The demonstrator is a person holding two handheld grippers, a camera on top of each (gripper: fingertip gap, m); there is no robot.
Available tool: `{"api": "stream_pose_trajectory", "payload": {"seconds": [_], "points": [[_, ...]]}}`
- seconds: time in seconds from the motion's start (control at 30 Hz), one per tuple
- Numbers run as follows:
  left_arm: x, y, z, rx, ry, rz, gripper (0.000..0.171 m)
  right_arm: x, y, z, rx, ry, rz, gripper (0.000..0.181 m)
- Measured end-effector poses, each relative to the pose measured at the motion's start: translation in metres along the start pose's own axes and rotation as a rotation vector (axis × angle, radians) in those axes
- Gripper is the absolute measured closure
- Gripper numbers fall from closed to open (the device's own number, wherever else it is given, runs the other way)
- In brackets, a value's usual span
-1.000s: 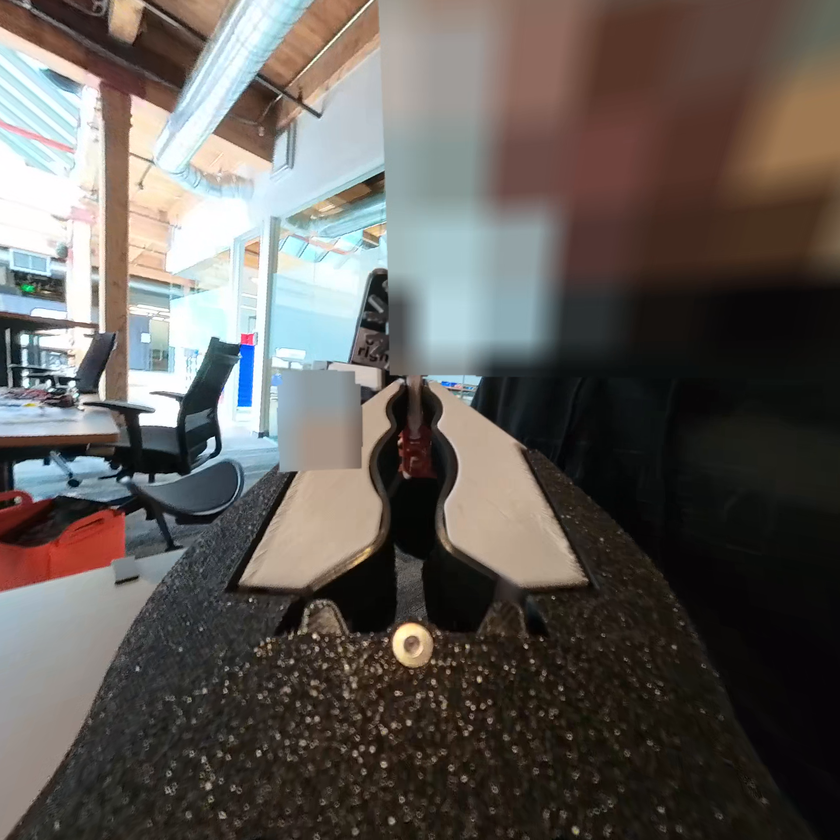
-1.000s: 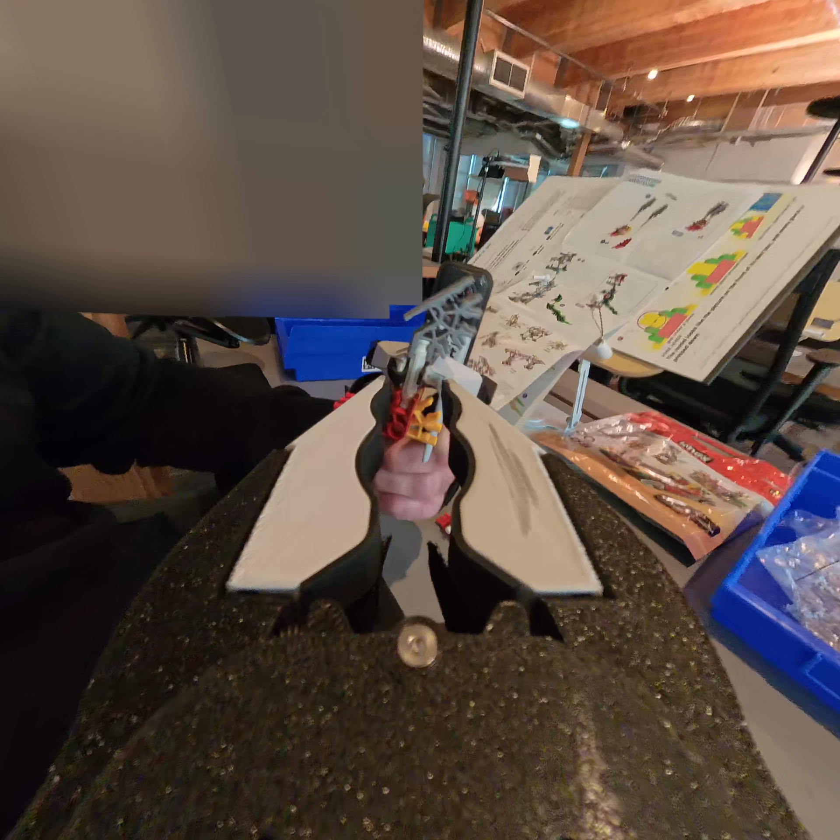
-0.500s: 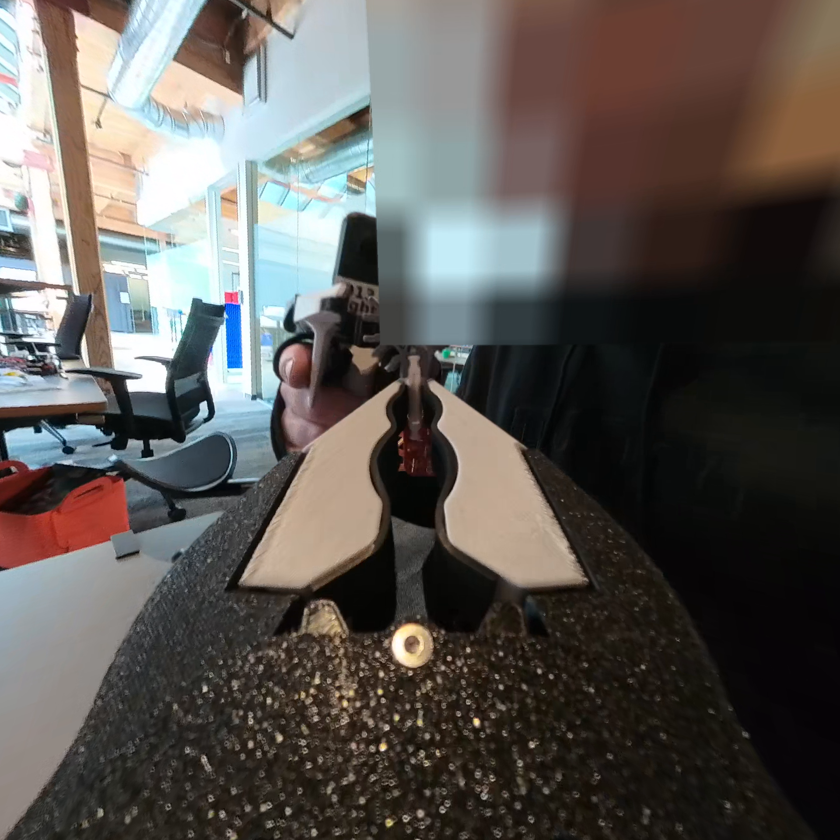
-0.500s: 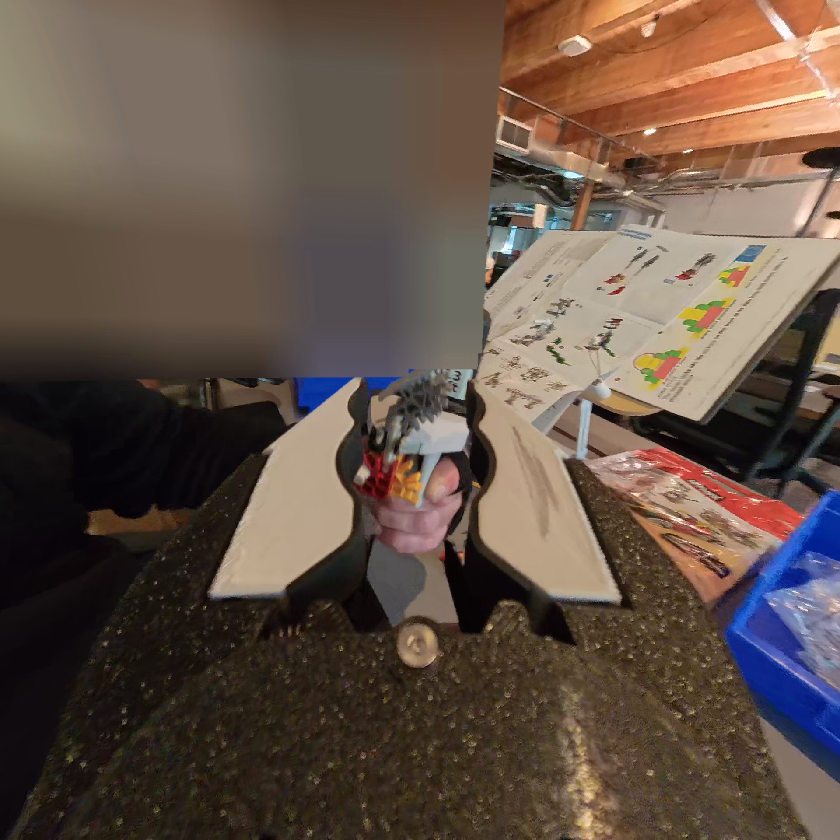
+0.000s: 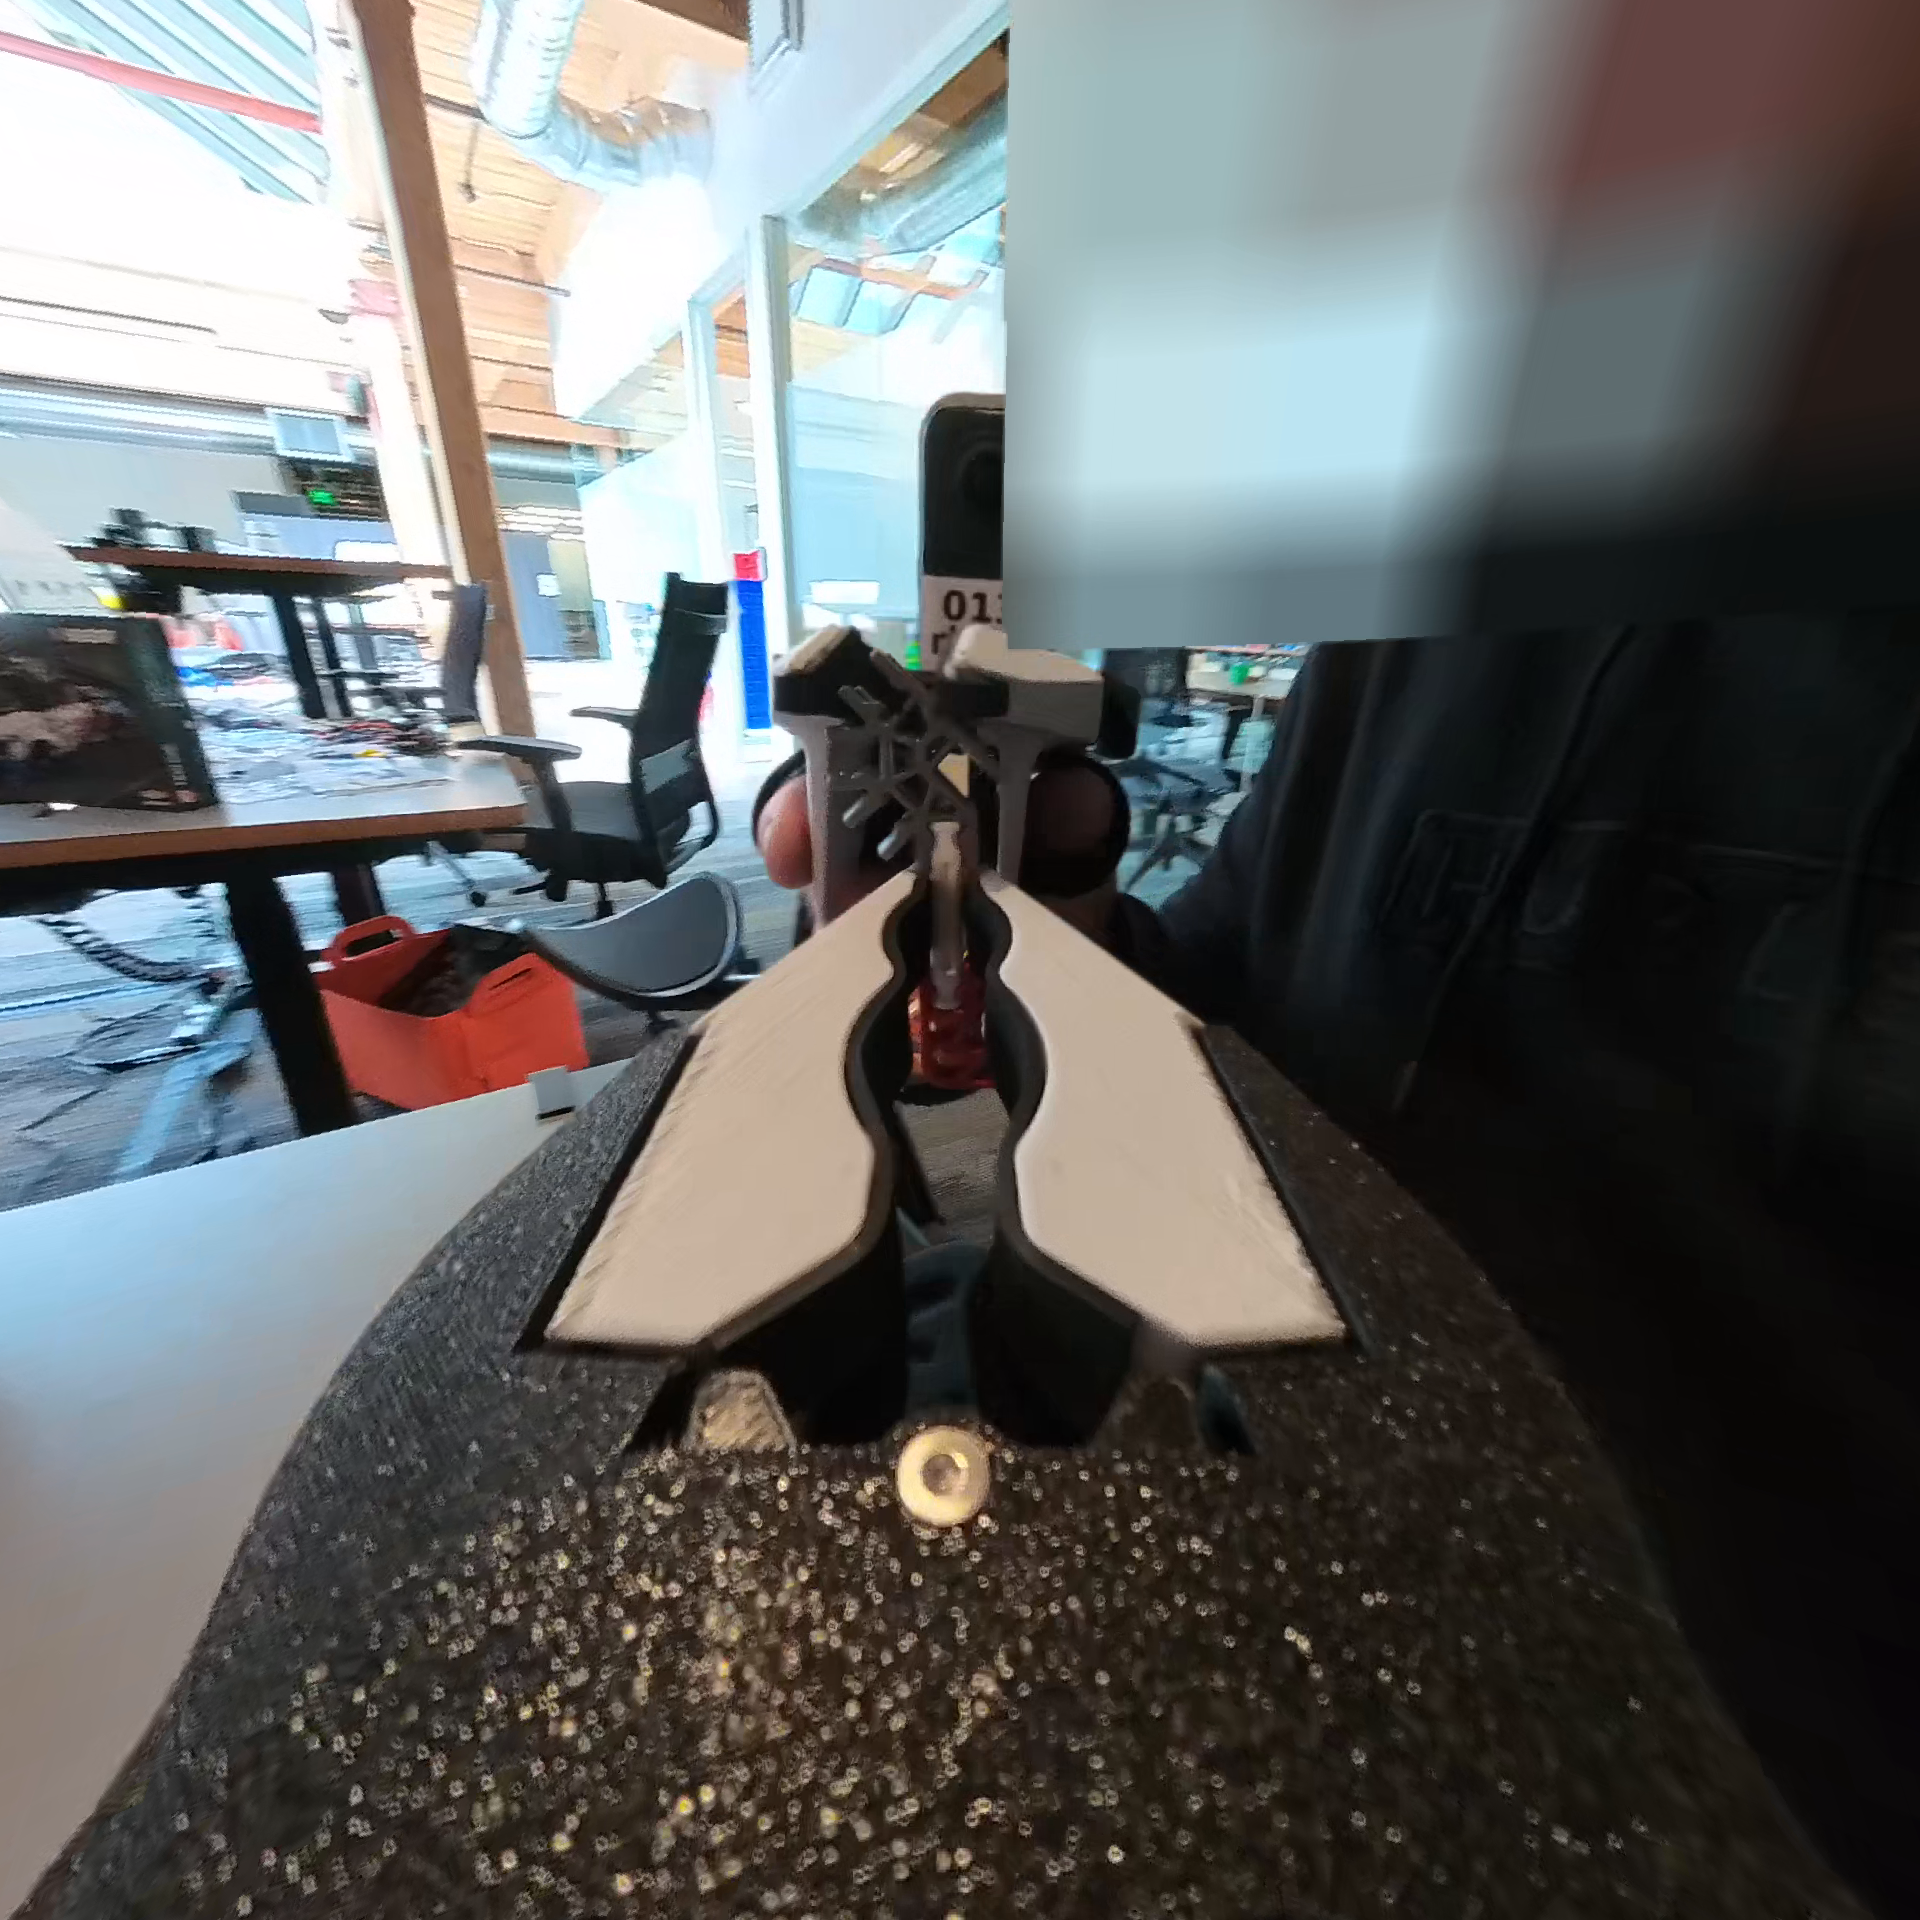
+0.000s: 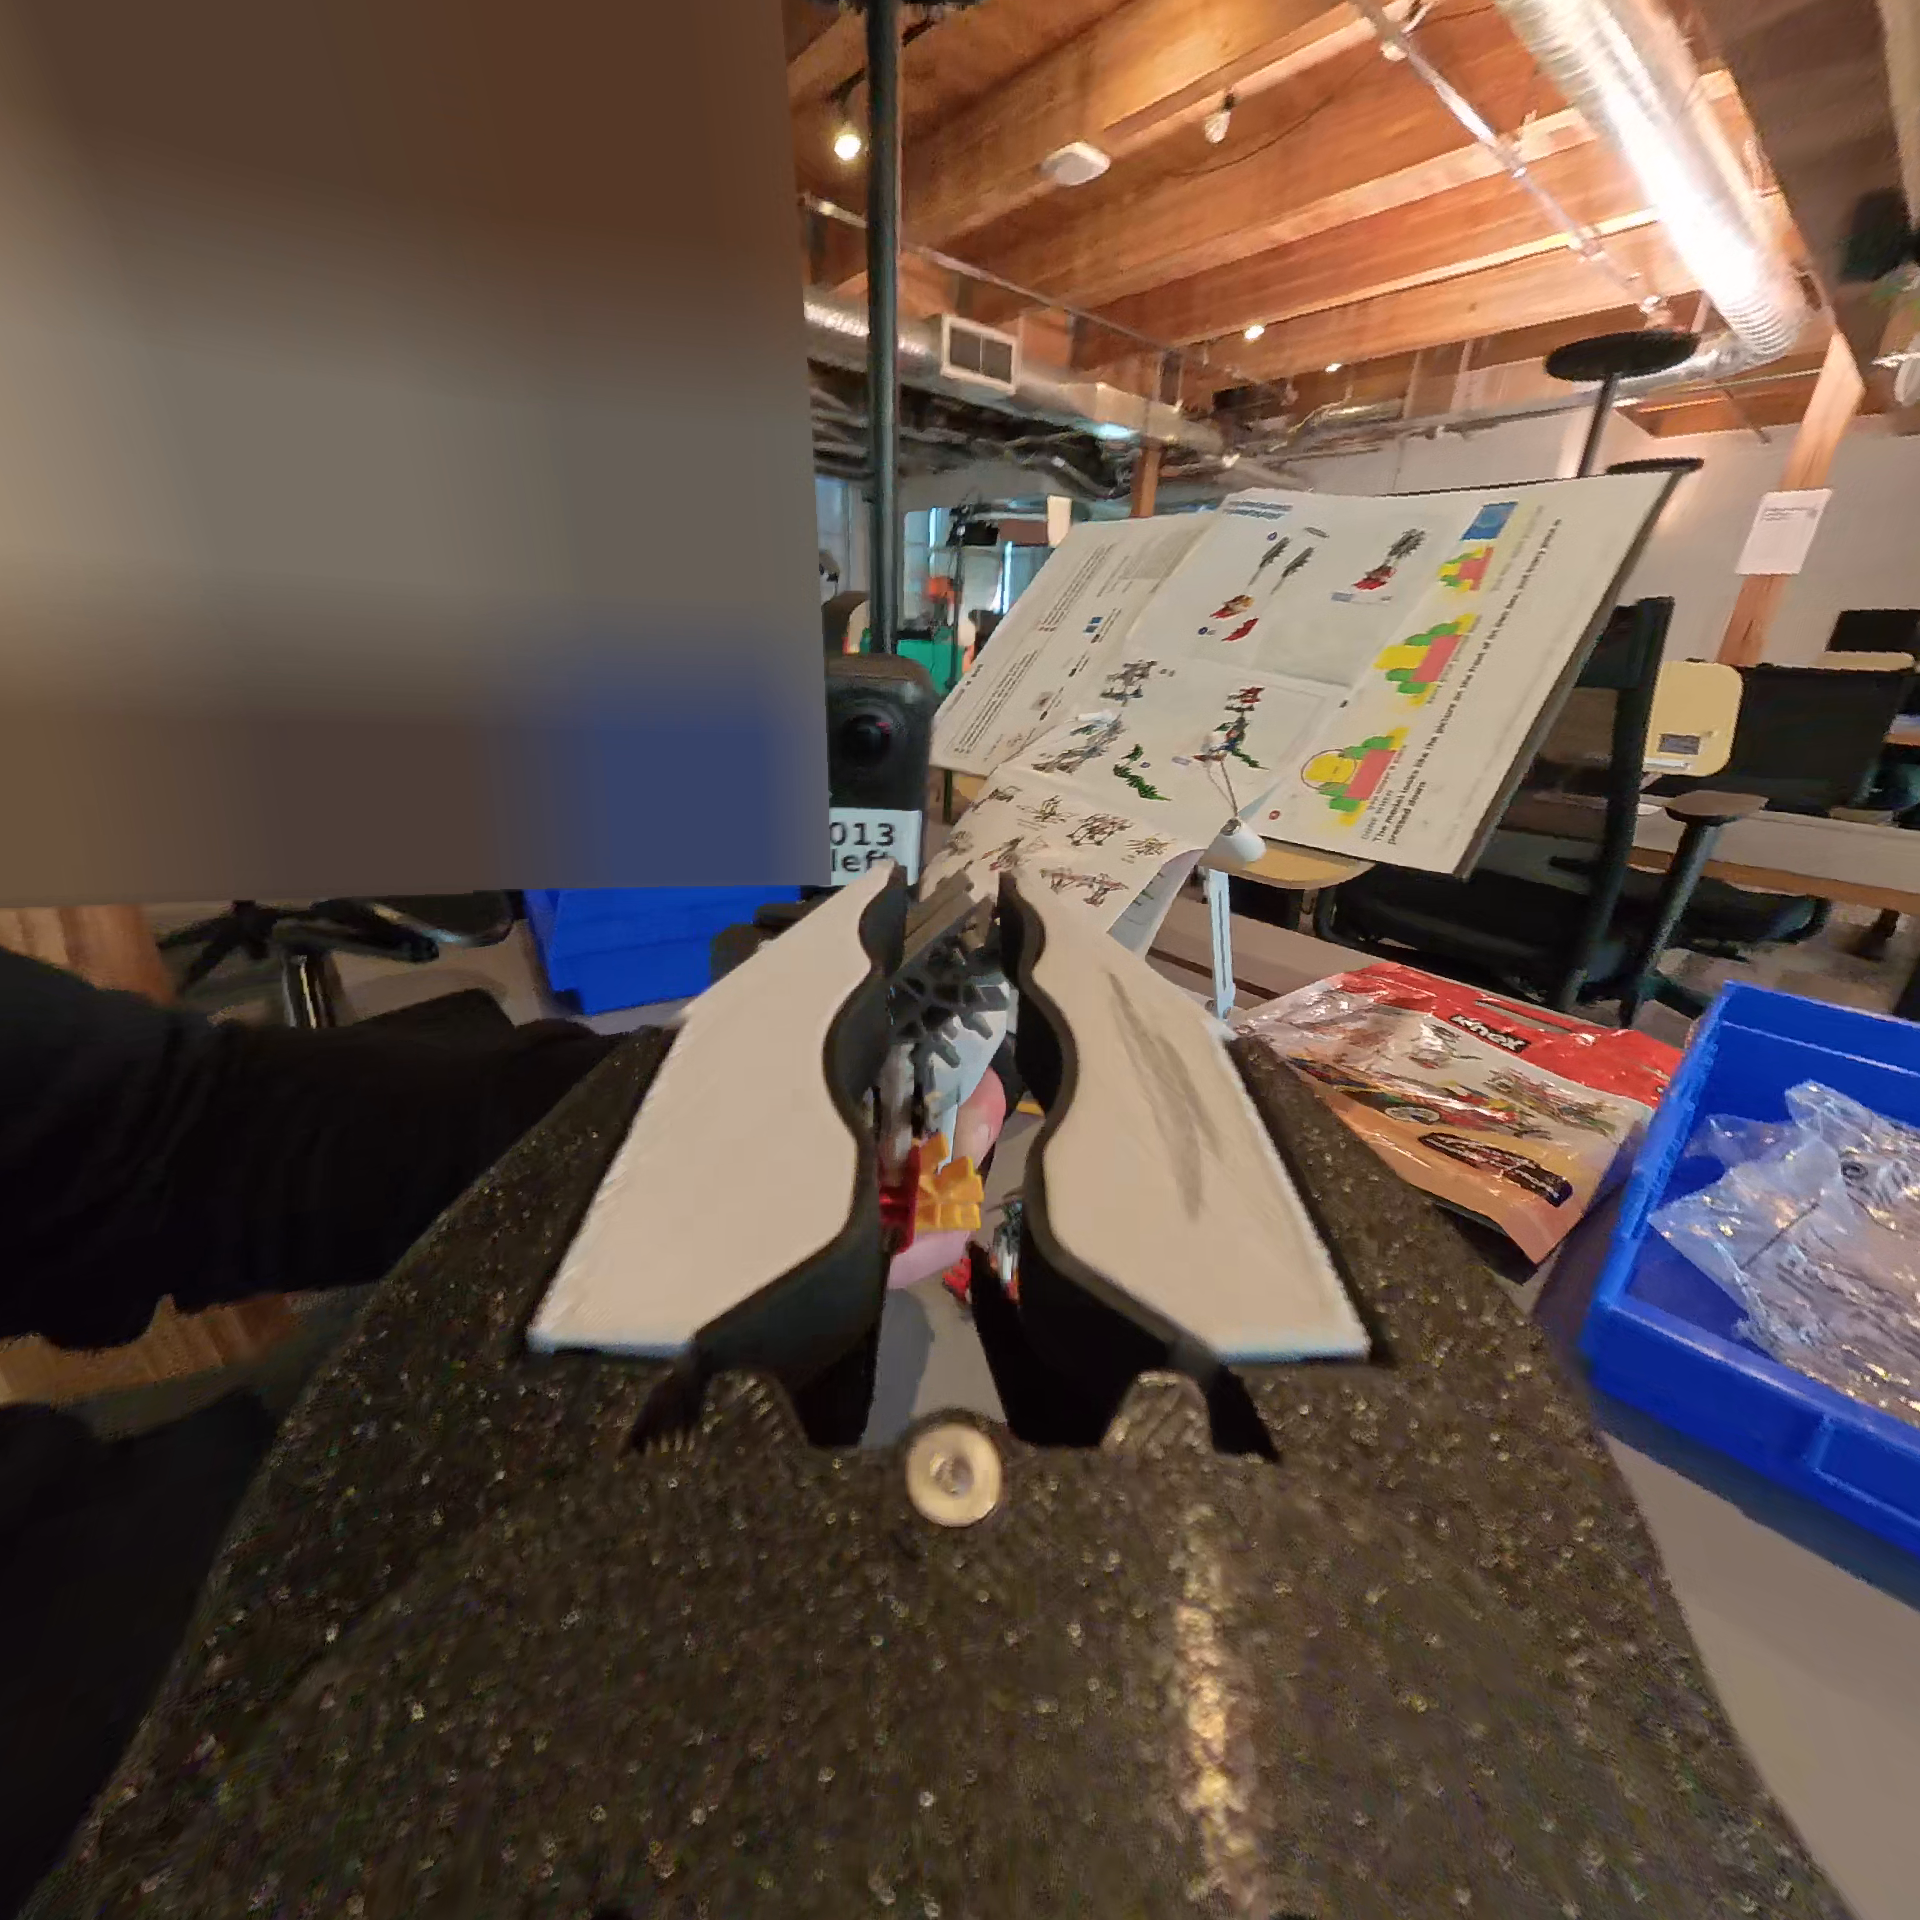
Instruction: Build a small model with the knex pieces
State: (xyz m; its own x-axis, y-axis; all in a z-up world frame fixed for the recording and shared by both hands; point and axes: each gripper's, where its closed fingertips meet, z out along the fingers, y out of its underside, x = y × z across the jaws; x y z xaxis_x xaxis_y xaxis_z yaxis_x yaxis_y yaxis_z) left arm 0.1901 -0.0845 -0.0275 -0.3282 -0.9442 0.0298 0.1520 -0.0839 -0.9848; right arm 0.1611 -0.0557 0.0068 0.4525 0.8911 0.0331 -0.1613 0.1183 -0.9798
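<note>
My left gripper [image 5: 948, 883] is shut on a thin white rod [image 5: 943, 925] with a red connector [image 5: 948, 1023] lower down between the fingers. A grey snowflake-shaped connector [image 5: 899, 769] sits on the rod's far end. In the left wrist view, my right gripper [image 5: 925, 764] faces me with its fingers on either side of that grey connector. In the right wrist view the right gripper [image 6: 948, 904] is closed onto the grey connector [image 6: 940, 1013]. Red and yellow connectors [image 6: 935, 1195] show below it, with a hand behind.
An open instruction booklet [image 6: 1299, 665] stands on a holder at the right. A red parts bag [image 6: 1455, 1091] and a blue bin [image 6: 1766, 1195] of plastic bags lie on the table. A white table [image 5: 208, 1299], an orange bin [image 5: 447, 1008] and office chairs [image 5: 644, 790] are at the left. Some 5 cm of space lies between my two pairs of fingers.
The right gripper opened wider, moved in over the grey connector and narrowed onto it. The two grippers have come closer, and the left still holds the rod.
</note>
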Motion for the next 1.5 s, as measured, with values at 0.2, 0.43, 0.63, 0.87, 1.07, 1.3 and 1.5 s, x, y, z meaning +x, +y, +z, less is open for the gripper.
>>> {"api": "stream_pose_trajectory", "payload": {"seconds": [0.2,0.43,0.63,0.87,1.07,1.3,1.5], "points": [[-0.014,0.009,-0.002,-0.121,-0.148,0.165,0.167,0.008,0.006,-0.003,0.027,0.019,0.095,0.166],[-0.023,0.023,-0.011,-0.251,-0.249,0.276,0.167,0.009,0.028,-0.004,-0.074,-0.107,0.160,0.146],[-0.017,0.033,-0.020,-0.306,-0.264,0.293,0.167,0.001,0.036,-0.002,-0.067,-0.172,0.155,0.162],[-0.019,0.038,-0.038,-0.340,-0.385,0.317,0.164,0.000,0.046,0.011,0.000,-0.077,0.254,0.164],[-0.023,0.065,-0.068,-0.473,-0.545,0.293,0.156,-0.006,0.078,0.022,-0.121,-0.067,0.277,0.164],[-0.003,0.108,-0.094,-0.619,-0.500,0.225,0.166,-0.041,0.128,0.035,-0.361,-0.204,0.253,0.140],[0.004,0.109,-0.107,-0.563,-0.389,0.089,0.167,-0.035,0.153,0.033,-0.533,-0.236,-0.039,0.148]]}}
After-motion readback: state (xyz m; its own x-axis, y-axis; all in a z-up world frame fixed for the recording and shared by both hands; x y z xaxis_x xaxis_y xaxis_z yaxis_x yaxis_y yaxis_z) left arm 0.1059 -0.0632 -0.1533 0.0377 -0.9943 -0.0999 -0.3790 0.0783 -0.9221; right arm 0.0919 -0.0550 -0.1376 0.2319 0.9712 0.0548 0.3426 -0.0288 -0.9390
